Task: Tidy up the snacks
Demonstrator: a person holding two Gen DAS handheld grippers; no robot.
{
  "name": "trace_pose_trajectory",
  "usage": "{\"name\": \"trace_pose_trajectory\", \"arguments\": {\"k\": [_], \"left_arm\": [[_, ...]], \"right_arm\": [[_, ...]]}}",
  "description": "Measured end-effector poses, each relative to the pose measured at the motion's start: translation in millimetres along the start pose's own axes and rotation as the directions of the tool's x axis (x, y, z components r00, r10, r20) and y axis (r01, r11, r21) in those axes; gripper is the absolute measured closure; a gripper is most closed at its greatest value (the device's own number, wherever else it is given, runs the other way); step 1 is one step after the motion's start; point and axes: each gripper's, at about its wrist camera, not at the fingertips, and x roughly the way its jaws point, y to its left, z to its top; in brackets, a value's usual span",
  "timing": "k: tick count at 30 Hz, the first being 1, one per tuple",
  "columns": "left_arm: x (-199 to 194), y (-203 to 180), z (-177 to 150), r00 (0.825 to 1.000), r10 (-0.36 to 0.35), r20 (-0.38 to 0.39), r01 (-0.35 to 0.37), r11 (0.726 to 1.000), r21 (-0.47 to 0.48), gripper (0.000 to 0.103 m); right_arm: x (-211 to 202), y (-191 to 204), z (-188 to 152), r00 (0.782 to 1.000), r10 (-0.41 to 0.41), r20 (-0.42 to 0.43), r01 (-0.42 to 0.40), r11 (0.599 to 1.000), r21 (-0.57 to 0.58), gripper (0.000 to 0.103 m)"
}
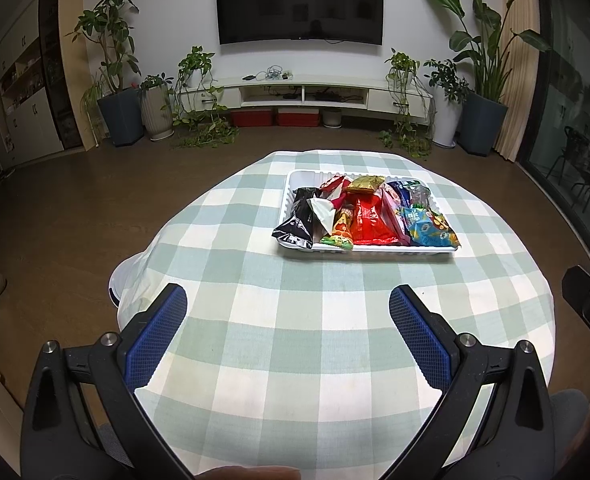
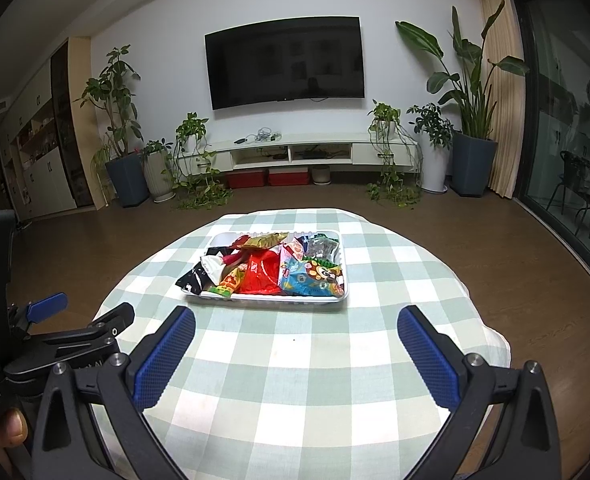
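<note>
Glossy crinkled snack packets point(image 1: 369, 216) fill slotted tray point(image 1: 295, 178).

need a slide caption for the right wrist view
Open right claw hovers over a checked tablecloth, facing a white tray heaped with snack packets.

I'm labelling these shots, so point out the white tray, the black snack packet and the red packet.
white tray point(image 1: 295, 178), left wrist view, bare far-left corner.
black snack packet point(image 1: 300, 216), left wrist view, middle of wrapper.
red packet point(image 2: 261, 274), right wrist view, centre of front face.
</note>
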Motion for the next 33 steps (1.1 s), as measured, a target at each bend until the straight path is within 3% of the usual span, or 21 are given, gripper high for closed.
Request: {"name": "trace_pose_trajectory", "arguments": {"k": [33], "left_arm": [[9,1,-12,1.0,-0.003,-0.016,0.003,1.0,0.002,0.0]], "right_arm": [[-5,1,4,1.0,-0.001,-0.008,0.001,1.0,-0.005,0.0]]}}
